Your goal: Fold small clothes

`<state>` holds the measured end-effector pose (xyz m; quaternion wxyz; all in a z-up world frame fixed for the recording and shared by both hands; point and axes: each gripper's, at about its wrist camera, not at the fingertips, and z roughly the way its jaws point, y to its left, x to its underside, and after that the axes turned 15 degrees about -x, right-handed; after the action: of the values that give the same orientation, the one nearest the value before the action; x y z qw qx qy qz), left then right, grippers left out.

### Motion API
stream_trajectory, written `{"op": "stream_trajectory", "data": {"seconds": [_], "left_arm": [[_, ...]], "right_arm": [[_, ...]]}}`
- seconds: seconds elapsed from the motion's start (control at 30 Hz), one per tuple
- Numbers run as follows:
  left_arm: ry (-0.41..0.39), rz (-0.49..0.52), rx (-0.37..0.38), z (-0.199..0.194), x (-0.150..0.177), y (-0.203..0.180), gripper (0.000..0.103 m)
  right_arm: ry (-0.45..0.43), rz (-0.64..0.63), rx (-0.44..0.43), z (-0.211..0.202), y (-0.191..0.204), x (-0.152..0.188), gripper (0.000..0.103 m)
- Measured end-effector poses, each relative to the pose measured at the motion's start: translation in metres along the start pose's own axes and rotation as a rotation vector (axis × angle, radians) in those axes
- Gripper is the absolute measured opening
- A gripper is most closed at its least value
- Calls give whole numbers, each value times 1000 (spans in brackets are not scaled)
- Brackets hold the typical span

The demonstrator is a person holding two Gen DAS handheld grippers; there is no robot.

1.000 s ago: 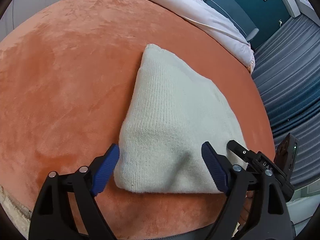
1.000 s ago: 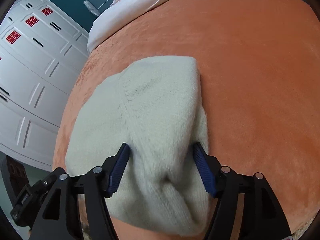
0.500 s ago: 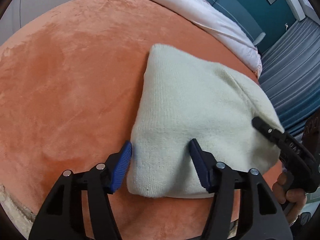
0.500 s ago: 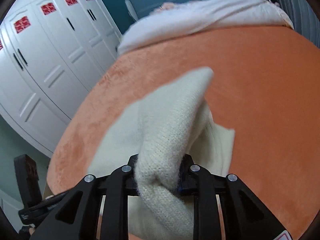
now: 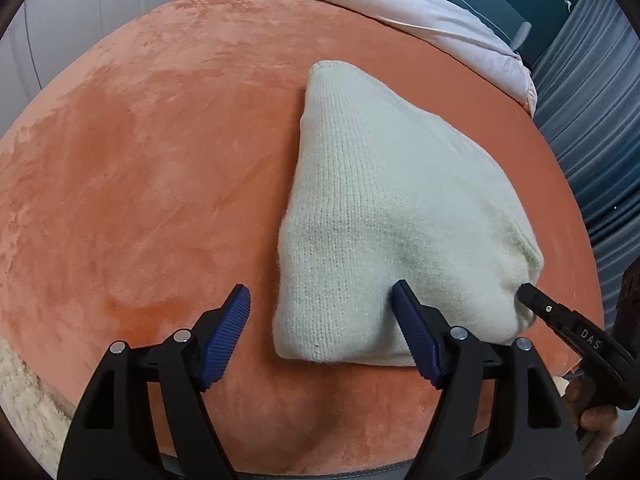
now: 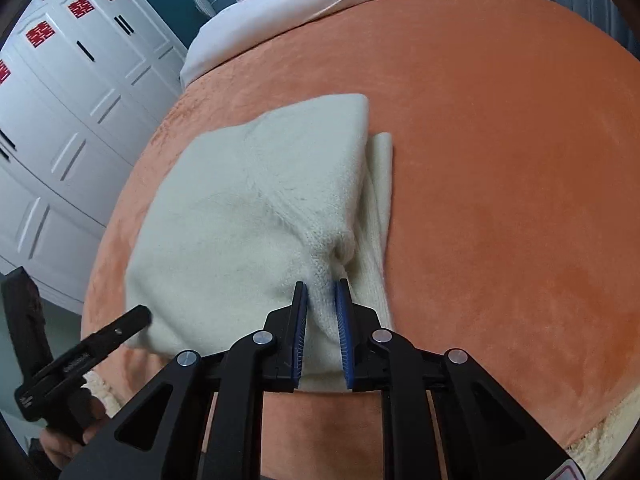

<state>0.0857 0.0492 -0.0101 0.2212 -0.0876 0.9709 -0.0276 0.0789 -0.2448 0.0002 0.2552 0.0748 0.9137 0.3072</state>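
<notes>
A folded cream knit garment (image 5: 384, 216) lies on an orange plush blanket (image 5: 160, 160). My left gripper (image 5: 320, 304) is open, its right finger pressing into the garment's near edge and its left finger on the blanket beside it. My right gripper (image 6: 321, 292) is shut on a pinch of the garment's near edge (image 6: 280, 208) and holds it low over the blanket (image 6: 500, 160). The right gripper's tip also shows in the left wrist view (image 5: 532, 298) against the garment's right corner. A lower layer of the garment sticks out on its right side in the right wrist view.
White bedding (image 5: 400, 4) lies across the far end of the bed. White wardrobe doors (image 6: 60, 100) stand at the left in the right wrist view. Grey curtains (image 5: 592, 140) hang at the right. A fuzzy cream edge (image 5: 24, 400) borders the blanket near me.
My right gripper has come down with the pinched knit, from raised above the bed to low on the blanket. My left gripper has opened wider and shifted slightly left.
</notes>
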Motion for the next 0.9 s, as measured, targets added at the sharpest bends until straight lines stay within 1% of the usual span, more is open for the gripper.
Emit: {"op": "stream_trajectory", "data": {"seconds": [0.07,0.1,0.13,0.17,0.2,0.23,0.27,0.33,0.4,0.43,0.47,0.5,0.53,0.57,0.63,0.7,0.73,0.77,0.8,0.87,0.9], "left_arm": [[-6,-9,1,-3,0,4,73],[-6,-7,-12,-2,0,6,74],[2,2,-18,1,0,7,75],[13,8,-18,5,-1,7,75],[25,5,-18,7,-1,8,75],[33,-1,-17,7,-2,8,75],[29,-3,-21,3,-1,8,75],[4,18,-43,-5,0,7,74],[-4,49,-64,-7,4,6,74],[4,63,-66,-5,6,4,74],[14,70,-71,-2,9,3,74],[26,69,-73,1,12,1,75],[38,63,-73,1,13,-1,75],[42,61,-73,-1,15,-2,74],[14,92,-104,-12,17,-7,74],[-20,136,-145,-21,21,-13,74],[-37,157,-164,-26,23,-16,74],[-46,170,-177,-29,25,-19,74],[-53,183,-188,-33,26,-23,74],[-64,202,-199,-38,28,-29,74],[-70,208,-203,-40,29,-32,74]], "right_arm": [[-51,37,-30,-8,-1,1,27],[-64,48,-33,-6,-1,0,41],[-56,52,-25,-3,-2,-1,42],[-13,52,-19,5,-4,-2,40],[28,53,-16,15,-7,-2,21],[47,62,-49,18,-7,-1,13],[41,70,-72,11,-2,-1,12],[5,15,-113,-11,16,2,11],[-3,-36,-91,-23,24,10,10],[14,-36,-60,-18,19,15,10],[49,-23,-1,-6,6,22,10],[76,-7,35,8,-6,26,9],[74,24,18,16,-19,30,8],[48,72,-13,13,-25,30,9],[23,129,-48,-2,-19,24,14],[-12,77,-13,-22,-1,21,15],[-50,18,15,-34,13,21,15],[-78,-29,26,-44,25,22,15],[-83,-69,28,-47,34,24,14],[-38,-146,66,-36,45,24,13],[6,-185,118,-22,43,27,12]]}}
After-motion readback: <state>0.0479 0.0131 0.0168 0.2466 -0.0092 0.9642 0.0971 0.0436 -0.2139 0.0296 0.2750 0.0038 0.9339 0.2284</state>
